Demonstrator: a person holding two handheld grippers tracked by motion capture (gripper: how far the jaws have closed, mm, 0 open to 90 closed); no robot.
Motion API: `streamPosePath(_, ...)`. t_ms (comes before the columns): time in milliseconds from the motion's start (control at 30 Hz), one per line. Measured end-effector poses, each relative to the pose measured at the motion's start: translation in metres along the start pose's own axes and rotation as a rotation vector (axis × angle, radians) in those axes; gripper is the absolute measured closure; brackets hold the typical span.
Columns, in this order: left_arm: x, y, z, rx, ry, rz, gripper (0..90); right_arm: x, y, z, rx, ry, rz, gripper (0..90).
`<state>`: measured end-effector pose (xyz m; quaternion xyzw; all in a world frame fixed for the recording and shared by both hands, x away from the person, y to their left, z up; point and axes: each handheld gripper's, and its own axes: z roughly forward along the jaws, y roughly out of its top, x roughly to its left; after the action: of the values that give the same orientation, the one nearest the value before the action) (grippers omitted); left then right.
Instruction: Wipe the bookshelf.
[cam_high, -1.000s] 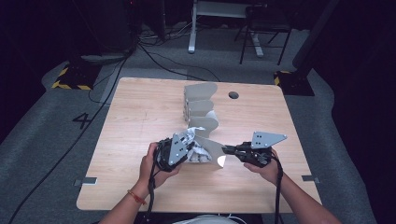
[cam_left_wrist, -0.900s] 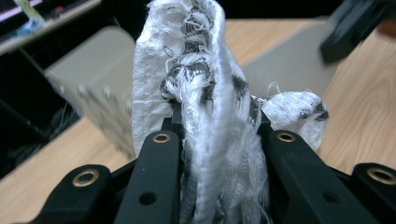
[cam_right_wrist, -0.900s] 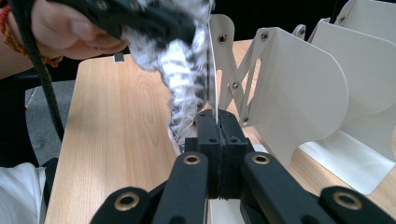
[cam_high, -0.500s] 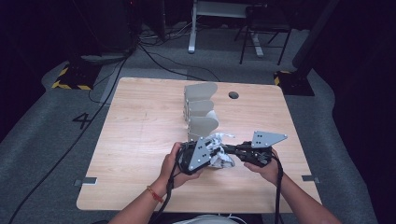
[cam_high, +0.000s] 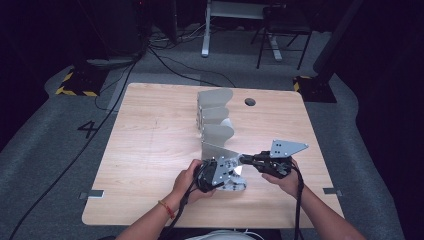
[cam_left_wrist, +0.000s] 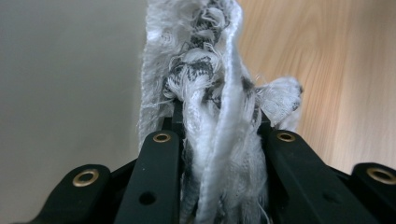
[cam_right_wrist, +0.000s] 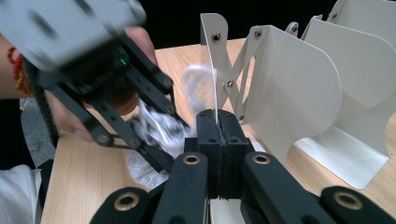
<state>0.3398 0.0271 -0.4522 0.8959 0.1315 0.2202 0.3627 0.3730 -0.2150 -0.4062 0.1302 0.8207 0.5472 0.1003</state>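
Currently, the left gripper (cam_high: 226, 175), jaws clamping a frayed white cloth (cam_left_wrist: 210, 140), is hovering just beside the rack (cam_right_wrist: 299, 88) on the desk (cam_high: 150, 150). The right gripper (cam_right_wrist: 218, 128), jaws pinching the rack's nearest divider (cam_right_wrist: 211, 60), is steadying it. Next move, likely: feeding the cloth into the nearest slot.

High view above the person's side, facing forward and down over the table (cam_high: 150, 145), both gripper views low, close, sharing the white rack (cam_high: 215, 120) (cam_right_wrist: 299, 84).
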Motion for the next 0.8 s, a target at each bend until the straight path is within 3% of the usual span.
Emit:
streamPosePath(100,0.008,-0.015,0.001,0.037,-0.01,-0.043,73.6,0.0,0.0,0.0,0.003,0.001,-0.007,90.0)
streamPosePath(267,0.021,-0.032,-0.015,0.031,0.037,-0.111,73.5,0.001,0.001,0.0,0.008,-0.001,-0.011,90.0)
streamPosePath(400,0.032,-0.038,-0.034,-0.019,0.086,-0.174,73.4,0.001,0.002,0.0,0.014,-0.007,-0.018,90.0)
streamPosePath(500,0.038,-0.034,-0.051,-0.093,0.139,-0.21,73.3,0.001,0.002,0.0,0.015,-0.006,-0.019,90.0)
streamPosePath(667,0.038,-0.015,-0.071,-0.237,0.191,-0.189,73.3,0.001,0.002,0.001,0.017,-0.004,-0.018,90.0)
streamPosePath(800,0.029,-0.001,-0.066,-0.269,0.178,-0.137,73.5,0.001,0.002,0.001,0.016,-0.005,-0.017,90.0)
